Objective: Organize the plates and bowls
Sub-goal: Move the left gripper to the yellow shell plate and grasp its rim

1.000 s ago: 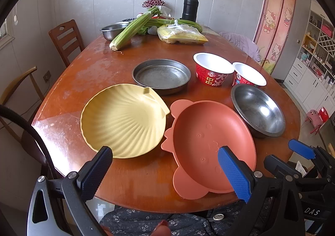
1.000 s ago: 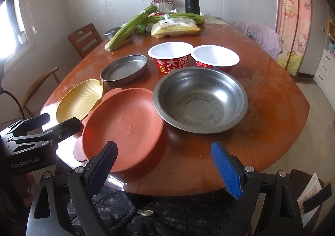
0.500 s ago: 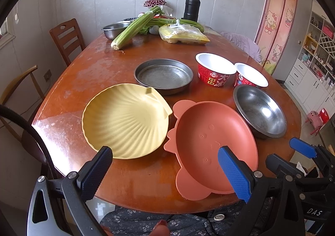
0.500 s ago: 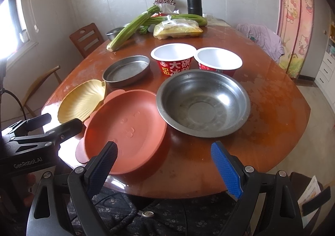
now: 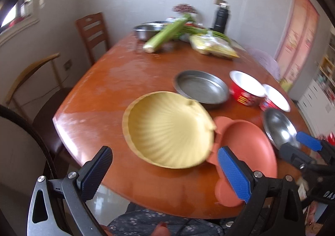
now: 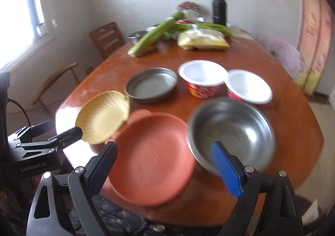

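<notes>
Left wrist view: motion blur smears everything, and compared with a second ago the camera has swung left; the left gripper (image 5: 165, 170) gapes wide and empty before the ribbed yellow shell plate (image 5: 167, 129), which overlaps the terracotta plate (image 5: 249, 141) on the table (image 5: 100, 98). Right wrist view: equally blurred, the right gripper (image 6: 165, 166) also spread wide, holding nothing, over the terracotta plate (image 6: 152, 156) beside the steel bowl (image 6: 230, 131).

Home dining room, wooden table (image 5: 117, 89), chairs (image 5: 93, 33), vegetables (image 6: 155, 35), flask (image 6: 219, 11)
</notes>
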